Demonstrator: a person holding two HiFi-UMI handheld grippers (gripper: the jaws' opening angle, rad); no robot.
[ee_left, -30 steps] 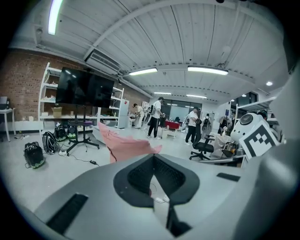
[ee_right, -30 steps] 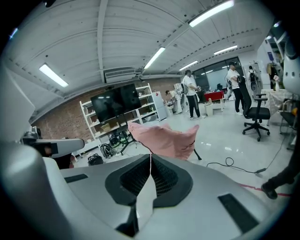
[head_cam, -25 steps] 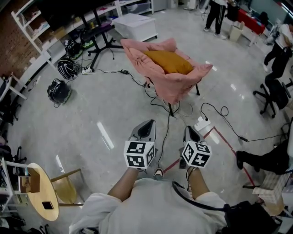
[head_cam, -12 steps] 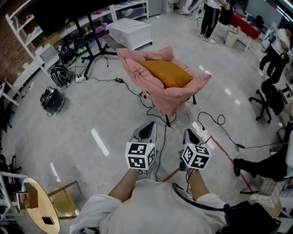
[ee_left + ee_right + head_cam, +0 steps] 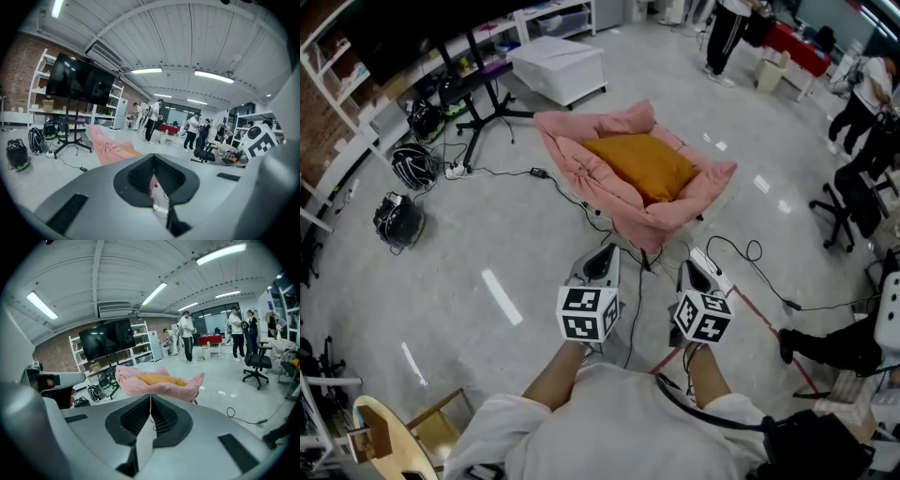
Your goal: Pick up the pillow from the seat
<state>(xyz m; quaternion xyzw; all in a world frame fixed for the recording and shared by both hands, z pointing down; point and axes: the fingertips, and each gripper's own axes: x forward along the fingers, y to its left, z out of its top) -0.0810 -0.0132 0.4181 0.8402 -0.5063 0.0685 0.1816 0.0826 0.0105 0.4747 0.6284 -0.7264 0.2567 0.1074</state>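
The mustard-yellow pillow (image 5: pixel 642 167) lay flat in the hollow of the pink padded seat (image 5: pixel 578 157), which stood on the glossy grey floor (image 5: pixel 478 253) ahead of the person. Both tongs were held side by side, pointing toward the seat but short of it, touching neither it nor the pillow. The left tongs (image 5: pixel 602 255) had their jaws pressed together with nothing between them. The right tongs (image 5: pixel 696 268) were closed and empty in the same way, and their own view looked straight over the meeting jaws at the seat and the pillow in it. Black cables (image 5: pixel 757 249) trailed over the floor around the seat's legs. Beyond the seat stood a white box (image 5: pixel 558 67) and a black screen stand (image 5: pixel 487 103). People (image 5: pixel 727 37) stood at the far side of the room, near a black office chair (image 5: pixel 853 202).
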